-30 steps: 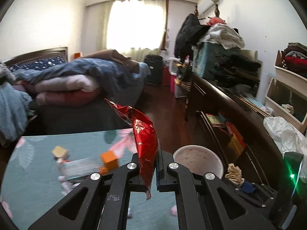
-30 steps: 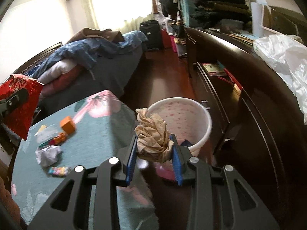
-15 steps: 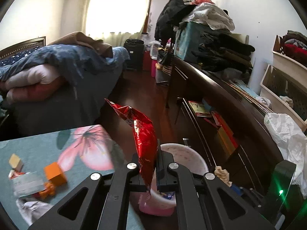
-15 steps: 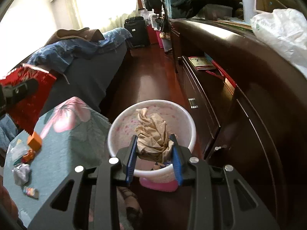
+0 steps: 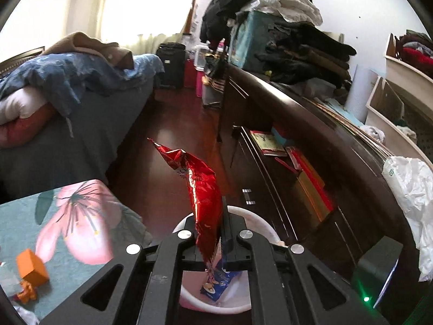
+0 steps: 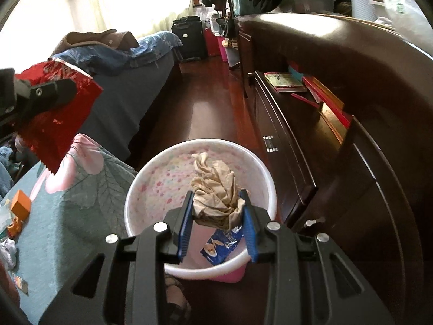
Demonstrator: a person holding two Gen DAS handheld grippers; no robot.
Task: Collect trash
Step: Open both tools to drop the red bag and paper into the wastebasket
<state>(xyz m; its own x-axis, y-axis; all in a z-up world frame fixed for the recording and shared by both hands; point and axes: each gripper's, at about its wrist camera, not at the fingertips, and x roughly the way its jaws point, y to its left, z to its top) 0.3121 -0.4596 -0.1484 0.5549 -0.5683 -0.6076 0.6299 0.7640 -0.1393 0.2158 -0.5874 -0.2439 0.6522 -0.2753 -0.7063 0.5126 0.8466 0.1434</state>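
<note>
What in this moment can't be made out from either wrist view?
- Bin floor: left wrist view, hidden by the left tool and red wrapper; right wrist view, by the crumpled paper.
- Blue packet: print too small.
- Table litter: cut off at the left edge, blurred.

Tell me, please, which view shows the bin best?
The right wrist view: the bin shows its whole rim, with a blue wrapper inside. In the left wrist view, the left gripper and red bag hide most of it.
</note>
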